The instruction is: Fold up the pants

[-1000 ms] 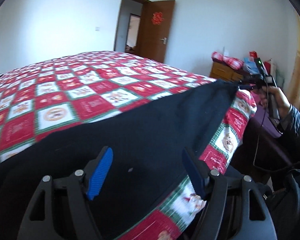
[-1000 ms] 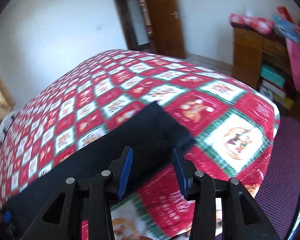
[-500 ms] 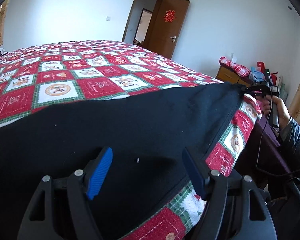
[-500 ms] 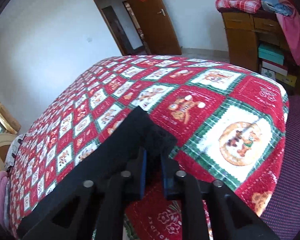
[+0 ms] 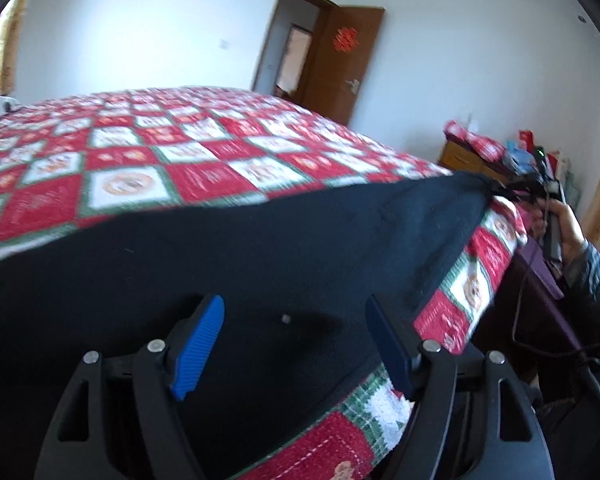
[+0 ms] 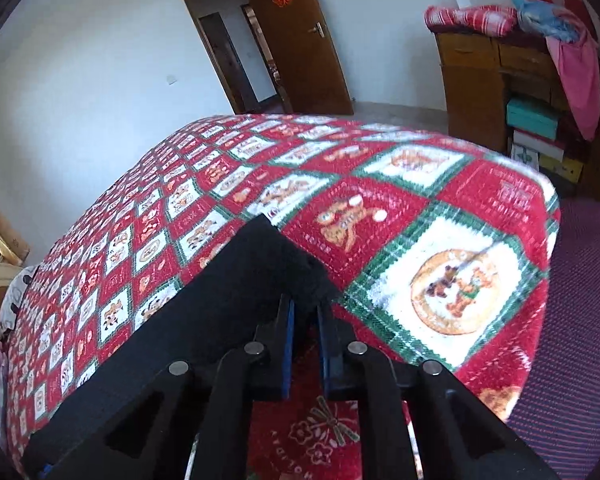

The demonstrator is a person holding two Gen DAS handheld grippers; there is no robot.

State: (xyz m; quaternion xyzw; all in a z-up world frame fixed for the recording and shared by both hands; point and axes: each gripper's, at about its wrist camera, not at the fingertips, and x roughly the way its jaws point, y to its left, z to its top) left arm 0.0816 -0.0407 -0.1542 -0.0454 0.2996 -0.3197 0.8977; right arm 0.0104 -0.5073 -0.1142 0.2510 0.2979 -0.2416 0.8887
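Note:
Black pants point(image 5: 260, 248) lie stretched along the near edge of a bed with a red, white and green checked cover point(image 5: 140, 168). My left gripper point(image 5: 292, 332) is open and hovers over the wide end of the pants, blue pads well apart, nothing pinched. In the right wrist view the narrow end of the pants point(image 6: 220, 300) comes to a corner between the pads of my right gripper point(image 6: 305, 312). The jaws are nearly together and opening slightly, with the black cloth still pinched. From the left wrist view the right gripper point(image 5: 512, 190) pulls that corner into a point.
The bed cover point(image 6: 440, 280) drops off at the near right corner onto a purple floor mat point(image 6: 580, 320). A wooden dresser point(image 6: 480, 92) piled with cloth stands at the right wall. A brown door point(image 5: 340, 68) stands ajar. A hand point(image 5: 568, 228) holds the right gripper.
The right gripper's jaws, apart a second ago, have closed on the pants' corner. The left gripper stays open over the pants, and its view has rolled a little.

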